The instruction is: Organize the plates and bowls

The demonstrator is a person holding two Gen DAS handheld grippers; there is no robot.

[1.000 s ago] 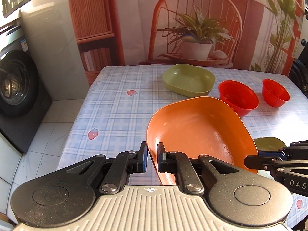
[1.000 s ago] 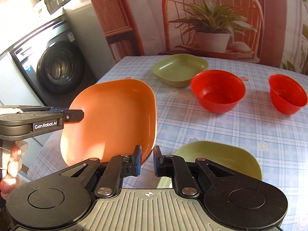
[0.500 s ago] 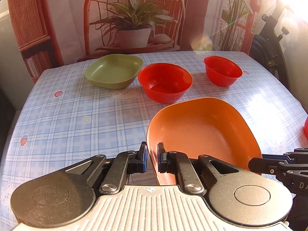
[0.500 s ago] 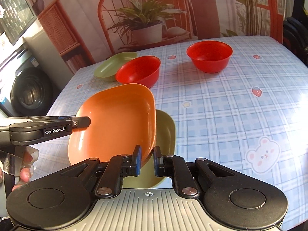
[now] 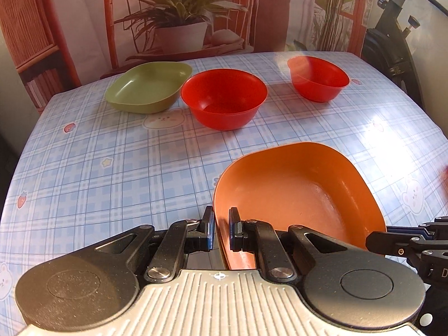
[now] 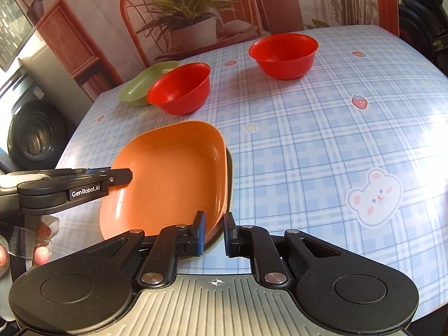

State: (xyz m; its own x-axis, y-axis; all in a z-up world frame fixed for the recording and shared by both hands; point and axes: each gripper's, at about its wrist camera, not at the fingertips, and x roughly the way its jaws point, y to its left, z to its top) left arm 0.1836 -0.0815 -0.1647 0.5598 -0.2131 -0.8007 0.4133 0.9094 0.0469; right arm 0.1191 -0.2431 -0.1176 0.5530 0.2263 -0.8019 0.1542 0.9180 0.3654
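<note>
Checked blue tablecloth [image 5: 117,168] with bear and strawberry stickers covered the table; a backdrop of a potted plant [image 5: 179,25] on a rattan chair filled the upper frame. Orange plate [image 6: 168,179], lower centre of the right view, sat nested on a green plate [image 6: 230,179], only whose edge showed. Left gripper [image 5: 221,233] pinched the orange plate's near rim. Right gripper [image 6: 213,231] straddled the plates' edge with a gap at its pads, fingers slightly spread. Green dish [image 5: 148,86], upper left. Red bowl [image 5: 224,100], upper centre, beside it. Second red bowl [image 5: 319,78], upper right, apart.
</note>
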